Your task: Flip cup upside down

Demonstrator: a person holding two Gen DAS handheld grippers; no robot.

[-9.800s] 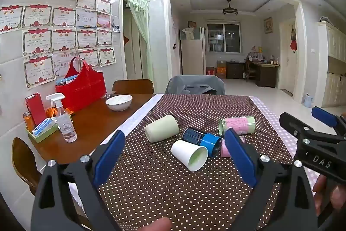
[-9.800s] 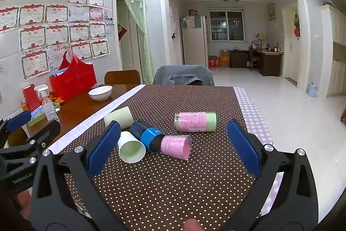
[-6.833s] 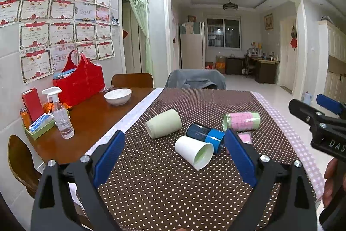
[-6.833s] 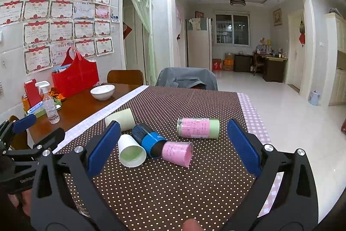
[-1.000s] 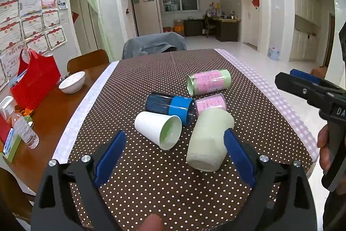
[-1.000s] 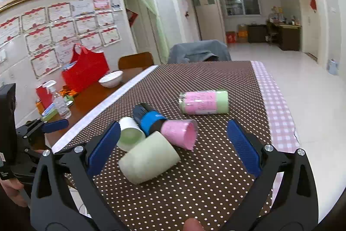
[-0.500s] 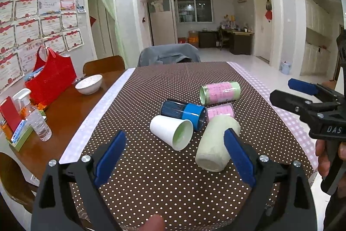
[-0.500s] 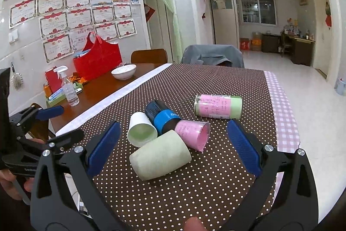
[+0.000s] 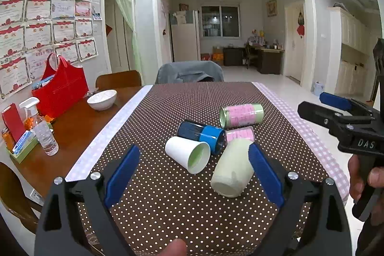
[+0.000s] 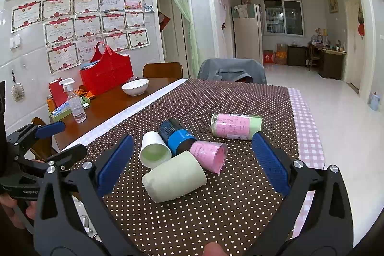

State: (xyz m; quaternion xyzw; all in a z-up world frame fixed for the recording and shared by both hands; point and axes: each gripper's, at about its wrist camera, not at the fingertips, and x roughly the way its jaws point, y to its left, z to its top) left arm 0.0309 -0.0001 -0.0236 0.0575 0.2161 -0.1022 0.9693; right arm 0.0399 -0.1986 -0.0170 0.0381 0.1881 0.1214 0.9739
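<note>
- On the far left, a red tote bag [image 9: 61, 90] stands on the bare brown wood of the tabletop [image 9: 72, 126], with a clear spray bottle [image 9: 44, 133] in front of it and a white ceramic bowl [image 9: 102, 99] to its right.
- Rows of red-bordered certificates [image 10: 88, 25] hang on the wall; their writing is too small to read.
- The left claw [image 9: 192, 172] is open, its blue pads wide apart and holding nothing, above the brown polka-dot tablecloth [image 9: 168, 203].
- A white paper cup with a green inside [image 9: 188, 156] lies on its side, its mouth facing the camera.
- Touching it behind, a dark blue ribbed cup with a bright blue band [image 9: 200, 134] lies on its side.
- The pale green matte cup [image 9: 231, 169] lies on its side nearest the claws, its closed base toward the left wrist camera.
- A pink paper cup with small print [image 10: 210, 155] lies just behind it; the print is unreadable.
- A pink-labelled cylindrical jar with a pale green end [image 9: 241, 113] lies on its side, apart from the cluster.
- The right claw [image 10: 192, 162] is open and empty; in the left wrist view its black body reads "DAS".
- In the right wrist view, the left claw's body bears small white lettering, too small to read with certainty.
</note>
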